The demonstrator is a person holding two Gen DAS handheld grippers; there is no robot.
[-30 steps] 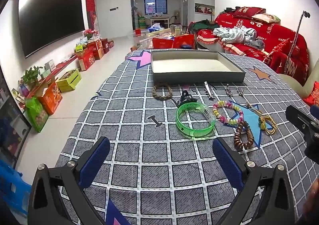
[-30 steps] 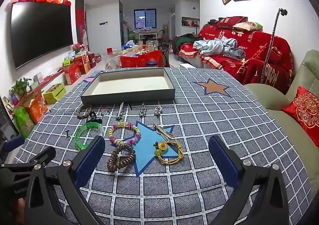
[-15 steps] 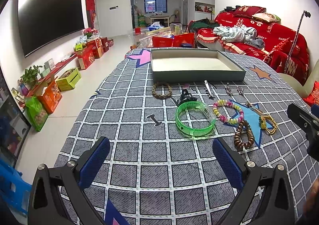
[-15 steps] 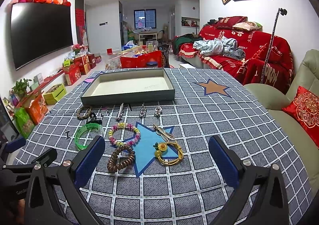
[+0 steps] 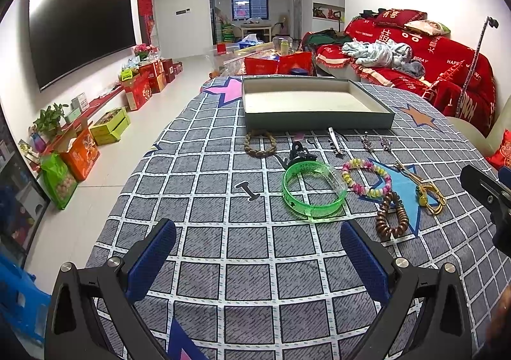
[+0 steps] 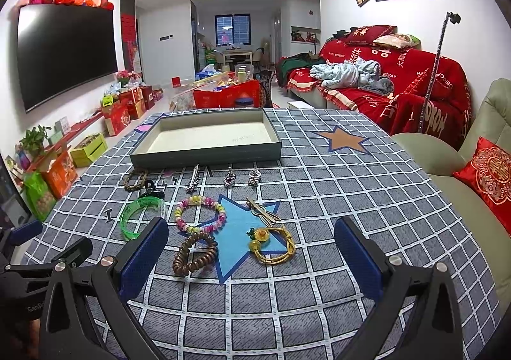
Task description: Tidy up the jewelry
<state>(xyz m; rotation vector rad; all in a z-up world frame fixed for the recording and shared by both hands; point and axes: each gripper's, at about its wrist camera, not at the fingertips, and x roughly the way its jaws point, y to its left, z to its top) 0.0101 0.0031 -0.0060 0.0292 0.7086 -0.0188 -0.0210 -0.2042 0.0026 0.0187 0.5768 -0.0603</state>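
- Left gripper (image 5: 257,251): blue-padded fingers spread wide, nothing between them, hovering over the near edge of the tablecloth (image 5: 242,277).
- Right gripper (image 6: 250,248): fingers likewise wide apart and empty, low over the cloth at the 6 o'clock side of the jewelry.
- Tray (image 6: 204,154): shallow grey-green rectangle with pale lining, nothing in it, at 12 o'clock of the jewelry spread.
- Green bangle (image 5: 314,189): translucent, wide band, lying flat; 10 o'clock of the left gripper's right finger.
- Beaded bracelet (image 6: 200,213): pink, yellow and green beads, on the edge of a blue star print, just beside the bangle.
- Brown coil bracelet (image 6: 194,253): bronze spiral loop, at 6 o'clock of the beaded bracelet, touching or nearly so.
- Gold bracelet (image 6: 273,243): thin gold loops with yellow and green beads, at 3 o'clock of the coil.
- Gold clip (image 6: 263,210): slim, at 12 o'clock of the gold bracelet.
- Braided brown bracelet (image 5: 260,144): just in front of the tray.
- Black claw clip (image 5: 300,151): at 12 o'clock of the bangle.
- Silver hair clip (image 6: 193,181) and two silver pendants (image 6: 229,180): in a row before the tray.
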